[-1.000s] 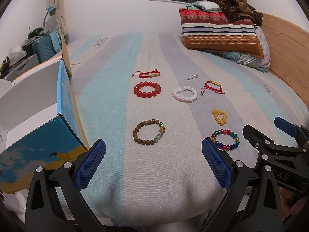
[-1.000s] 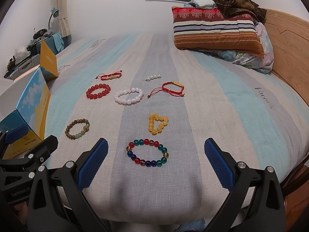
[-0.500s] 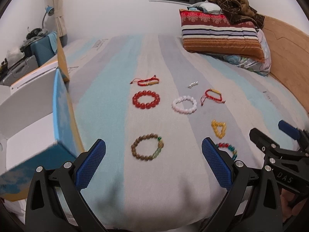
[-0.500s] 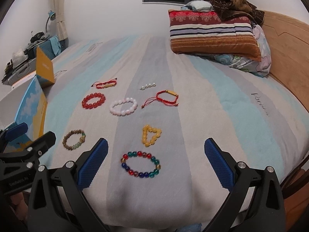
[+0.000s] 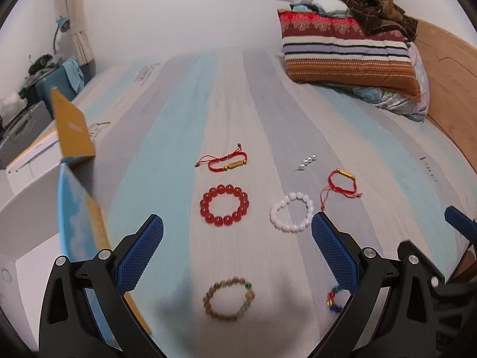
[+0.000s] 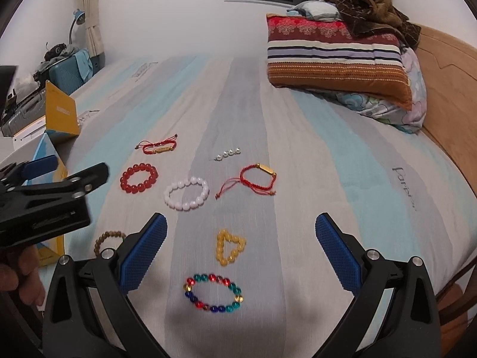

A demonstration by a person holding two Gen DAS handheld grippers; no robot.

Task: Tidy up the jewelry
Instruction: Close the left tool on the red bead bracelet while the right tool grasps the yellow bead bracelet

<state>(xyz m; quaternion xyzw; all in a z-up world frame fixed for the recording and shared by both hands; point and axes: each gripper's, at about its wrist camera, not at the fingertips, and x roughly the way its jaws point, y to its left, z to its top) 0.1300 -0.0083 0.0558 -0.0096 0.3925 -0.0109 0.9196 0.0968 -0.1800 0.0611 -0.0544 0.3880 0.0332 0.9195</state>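
- Here, the left tool (image 5: 237, 250) is being held wide open, empty, above the brown bead bracelet (image 5: 229, 298).
- The right tool (image 6: 241, 249) is likewise being held wide open, empty, over the multicoloured bracelet (image 6: 214, 293) on the bed (image 6: 298, 155).

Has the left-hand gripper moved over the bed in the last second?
Yes. The left gripper has gone forward and down toward the bed: its tips now frame the red bead bracelet, with the brown bead bracelet below them.

Bed (image 6: 298, 137) holds all jewelry. Far row: cord bracelet (image 6: 158, 146) left, pearl pin (image 6: 228, 154) right. Behind them, pillow (image 6: 334, 59) far right. Middle row: large-bead bracelet (image 6: 139, 178), pale bracelet (image 6: 187, 193), second cord bracelet (image 6: 256, 179). Nearest: wooden bracelet (image 5: 229, 298) left, triangle-shaped bracelet (image 6: 229, 246), mixed-bead bracelet (image 6: 213, 292) before it. Open box (image 5: 74, 185) at bed's left edge.
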